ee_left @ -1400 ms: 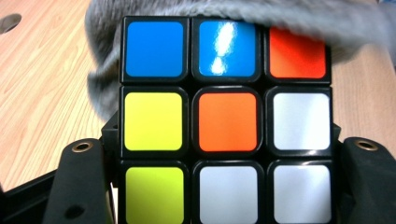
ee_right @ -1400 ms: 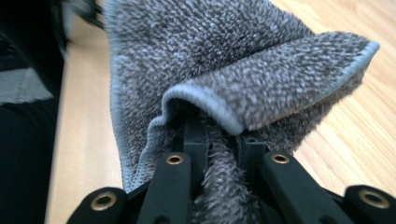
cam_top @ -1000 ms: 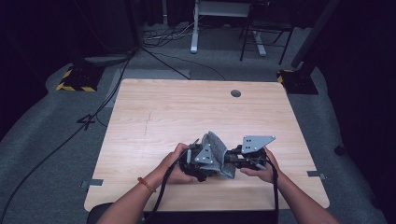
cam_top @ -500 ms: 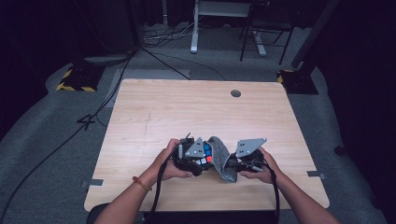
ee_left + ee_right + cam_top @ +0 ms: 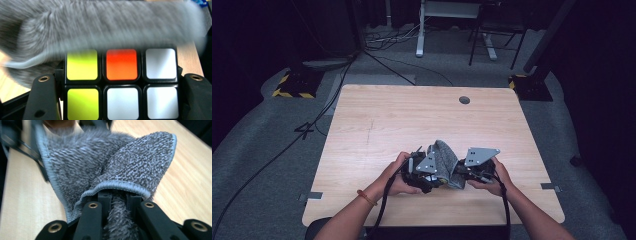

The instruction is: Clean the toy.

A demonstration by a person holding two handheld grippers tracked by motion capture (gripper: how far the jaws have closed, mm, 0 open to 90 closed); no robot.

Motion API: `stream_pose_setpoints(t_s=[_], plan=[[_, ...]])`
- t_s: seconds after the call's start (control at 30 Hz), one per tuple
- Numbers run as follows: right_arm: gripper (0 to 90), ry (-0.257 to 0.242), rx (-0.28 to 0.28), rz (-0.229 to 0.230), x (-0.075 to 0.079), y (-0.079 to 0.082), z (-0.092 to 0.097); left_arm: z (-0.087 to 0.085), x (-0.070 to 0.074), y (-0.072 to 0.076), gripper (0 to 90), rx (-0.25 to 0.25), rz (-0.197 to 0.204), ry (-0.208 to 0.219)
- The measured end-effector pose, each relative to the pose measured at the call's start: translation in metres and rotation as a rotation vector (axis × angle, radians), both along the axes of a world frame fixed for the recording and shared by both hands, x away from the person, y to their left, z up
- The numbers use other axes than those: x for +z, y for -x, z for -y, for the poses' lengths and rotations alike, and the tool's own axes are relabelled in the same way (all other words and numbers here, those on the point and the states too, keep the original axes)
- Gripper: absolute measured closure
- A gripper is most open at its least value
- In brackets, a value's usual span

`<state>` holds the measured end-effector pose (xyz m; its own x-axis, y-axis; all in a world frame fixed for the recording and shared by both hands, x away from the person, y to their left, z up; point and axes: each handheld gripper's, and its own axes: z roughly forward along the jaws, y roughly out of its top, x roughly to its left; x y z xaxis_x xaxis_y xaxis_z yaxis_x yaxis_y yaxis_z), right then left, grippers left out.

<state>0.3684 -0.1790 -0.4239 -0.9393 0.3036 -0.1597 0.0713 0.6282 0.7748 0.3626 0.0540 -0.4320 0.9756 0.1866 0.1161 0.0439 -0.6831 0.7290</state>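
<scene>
High view first, from left to right: my left hand (image 5: 398, 172) comes in from the bottom with an orange band at the wrist, and it carries my left gripper (image 5: 424, 175) low over the near part of the wooden table (image 5: 377, 120). Its jaws are clamped on a puzzle cube (image 5: 428, 177), which sits just above the tabletop between my two hands. In the left gripper view the cube (image 5: 121, 85) is pressed between the two black jaws, showing yellow-green squares on one side, an orange-red one in the upper middle, and white ones beside and below it. A grey cloth (image 5: 100, 27) lies blurred right across the top of the cube, touching it.

Next to the right in the high view, the cloth (image 5: 446, 159) stands up in a fold between the two grippers, draped against the cube. Further right, my right gripper (image 5: 464, 175) is pinched tight on the cloth's other end, held by my right hand (image 5: 492, 177). In the right gripper view the fluffy cloth (image 5: 110, 170) runs down between the closed jaws and fans out ahead over the table (image 5: 190, 177).
</scene>
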Motion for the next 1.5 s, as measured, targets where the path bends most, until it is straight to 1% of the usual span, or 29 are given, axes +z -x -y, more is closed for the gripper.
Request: stream_pose_setpoints(t_s=[0.07, 0.1, 0.17, 0.23, 0.3, 0.37, 0.47, 0.6, 0.67, 0.7, 0.77, 0.8, 0.83, 0.9, 0.93, 0.97, 1.0, 1.07, 1.1, 1.17, 1.2, 1.23, 1.27, 1.3, 1.33, 1.37, 1.4, 1.43, 1.5], plan=[[79.3, 0.034, 0.004, -0.023, -0.005, -0.003, -0.001, -0.005, 0.003, 0.0, 33.2, 0.014, 0.006, 0.013], [79.3, 0.04, 0.014, -0.03, -0.007, -0.003, -0.001, -0.007, 0.004, 0.0, 33.2, 0.017, 0.014, 0.026], [79.3, 0.051, 0.022, -0.041, -0.009, -0.003, -0.002, -0.008, 0.005, 0.001, 33.3, 0.026, 0.015, 0.029], [79.4, 0.062, 0.074, -0.067, -0.012, 0.001, -0.006, -0.01, 0.006, -0.002, 33.3, 0.03, 0.02, 0.024], [79.4, 0.073, 0.115, -0.068, -0.01, 0.005, -0.011, -0.01, 0.004, -0.003, 33.3, 0.018, 0.01, 0.018], [79.4, 0.09, 0.12, -0.052, -0.009, 0.008, -0.012, -0.011, 0.004, -0.003, 33.3, 0.023, 0.011, 0.012], [79.5, 0.081, 0.123, -0.065, -0.007, 0.007, -0.009, -0.011, 0.004, -0.004, 33.4, 0.028, 0.021, 0.005], [79.4, 0.054, 0.117, -0.056, -0.001, 0.006, -0.002, -0.013, 0.002, -0.006, 33.4, 0.037, 0.006, 0.013], [79.5, 0.05, 0.115, -0.042, 0.004, 0.008, 0.001, -0.012, -0.001, -0.006, 33.4, 0.044, 0.02, -0.032], [79.5, 0.034, 0.119, -0.042, 0.006, 0.008, 0.002, -0.011, -0.003, -0.006, 33.4, 0.049, 0.023, -0.045], [79.4, 0.01, 0.126, -0.046, 0.011, 0.008, 0.004, -0.01, -0.005, -0.006, 33.4, 0.049, 0.013, -0.048], [79.4, 0.01, 0.126, -0.046, 0.011, 0.008, 0.004, -0.009, -0.006, -0.006, 33.4, 0.044, 0.013, -0.037], [79.3, -0.007, 0.131, -0.045, 0.011, 0.009, 0.003, -0.005, -0.006, -0.004, 33.4, 0.032, 0.016, -0.034], [79.2, -0.012, 0.136, -0.045, 0.011, 0.01, 0.002, -0.002, -0.006, -0.003, 33.4, 0.032, 0.022, -0.044], [79.2, -0.019, 0.134, -0.026, 0.011, 0.012, 0.0, 0.001, -0.009, -0.003, 33.4, 0.027, 0.006, -0.052], [79.2, -0.019, 0.134, -0.026, 0.011, 0.012, 0.0, 0.001, -0.009, -0.003, 33.4, 0.027, 0.006, -0.052], [79.1, -0.034, 0.128, -0.019, 0.011, 0.012, 0.0, 0.002, -0.01, -0.002, 33.4, 0.021, -0.01, -0.051], [79.2, -0.081, 0.104, 0.0, 0.013, 0.011, 0.001, 0.012, -0.014, 0.002, 33.4, 0.004, -0.007, -0.073], [79.2, -0.081, 0.104, 0.0, 0.013, 0.011, 0.001, 0.012, -0.014, 0.002, 33.3, 0.004, -0.007, -0.073], [79.2, -0.068, 0.069, 0.02, 0.014, 0.011, 0.0, 0.018, -0.015, 0.005, 33.3, 0.001, 0.001, -0.088], [79.2, -0.047, 0.032, 0.026, 0.012, 0.006, 0.002, 0.02, -0.013, 0.006, 33.4, -0.016, 0.005, -0.082], [79.2, -0.047, 0.032, 0.026, 0.012, 0.006, 0.002, 0.02, -0.013, 0.006, 33.4, -0.016, 0.005, -0.082], [79.2, -0.033, -0.006, 0.005, 0.008, 0.0, 0.006, 0.019, -0.008, 0.007, 33.4, -0.022, 0.013, -0.053], [79.2, -0.033, -0.006, 0.005, 0.008, 0.0, 0.006, 0.019, -0.008, 0.007, 33.4, -0.022, 0.013, -0.053], [79.2, -0.013, -0.03, -0.018, 0.002, -0.005, 0.009, 0.015, -0.002, 0.008, 33.4, -0.016, 0.023, -0.025], [79.2, -0.01, -0.035, -0.038, -0.001, -0.007, 0.01, 0.013, 0.0, 0.009, 33.3, -0.009, 0.03, -0.007], [79.2, -0.005, -0.032, -0.059, -0.003, -0.009, 0.011, 0.013, 0.0, 0.009, 33.3, -0.009, 0.03, -0.007], [79.2, -0.005, -0.03, -0.077, -0.005, -0.01, 0.011, 0.008, 0.005, 0.009, 33.4, 0.004, 0.04, 0.03], [79.2, -0.014, -0.015, -0.115, -0.008, -0.011, 0.01, 0.004, 0.007, 0.008, 33.4, 0.017, 0.035, 0.068]])
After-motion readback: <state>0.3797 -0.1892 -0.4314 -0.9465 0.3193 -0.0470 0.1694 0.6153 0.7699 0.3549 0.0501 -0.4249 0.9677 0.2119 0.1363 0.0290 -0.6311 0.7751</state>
